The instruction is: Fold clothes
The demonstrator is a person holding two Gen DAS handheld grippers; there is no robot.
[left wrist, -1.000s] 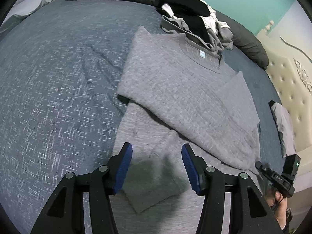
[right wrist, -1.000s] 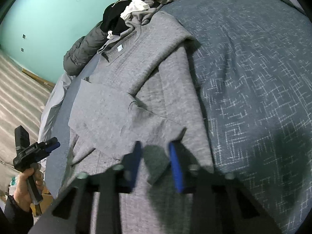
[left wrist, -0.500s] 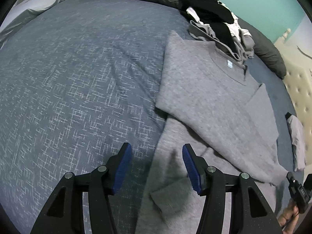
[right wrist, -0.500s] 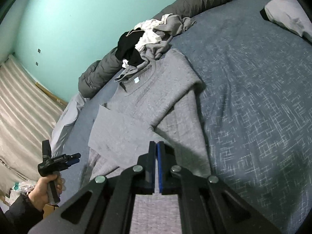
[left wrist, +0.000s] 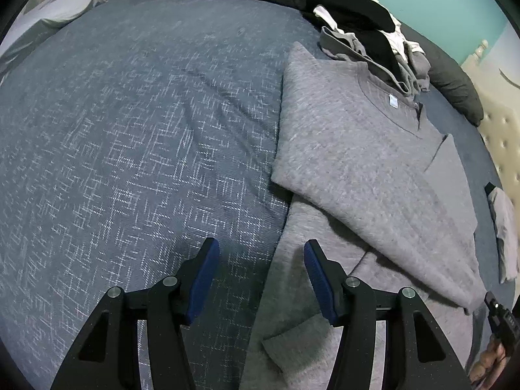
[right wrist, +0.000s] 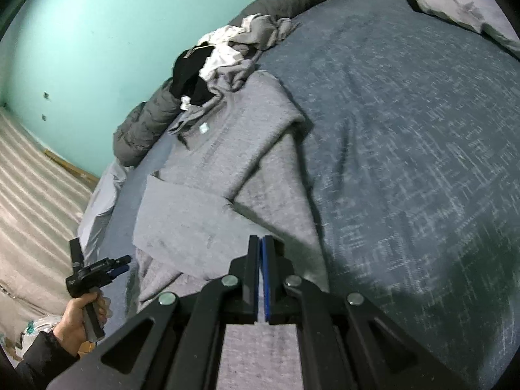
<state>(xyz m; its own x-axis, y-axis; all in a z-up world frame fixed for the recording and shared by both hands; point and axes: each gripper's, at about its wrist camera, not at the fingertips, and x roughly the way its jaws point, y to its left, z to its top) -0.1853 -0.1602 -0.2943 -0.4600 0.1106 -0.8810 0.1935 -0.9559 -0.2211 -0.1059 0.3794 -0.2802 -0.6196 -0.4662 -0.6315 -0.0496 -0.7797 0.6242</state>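
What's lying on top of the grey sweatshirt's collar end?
A pile of loose clothes, black, white and grey, spills onto the collar edge of the grey sweatshirt. The neck label still shows. What the pile covers there cannot be seen.

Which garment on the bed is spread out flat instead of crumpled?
The grey sweatshirt with the small collar label, sleeves folded across it. The black, white and grey clothes beyond its collar are heaped.

A bed with a blue-grey cover (left wrist: 136,136) carries a grey sweatshirt (left wrist: 357,149), a clothes pile (left wrist: 364,32) and perhaps a folded garment (right wrist: 461,3) apart
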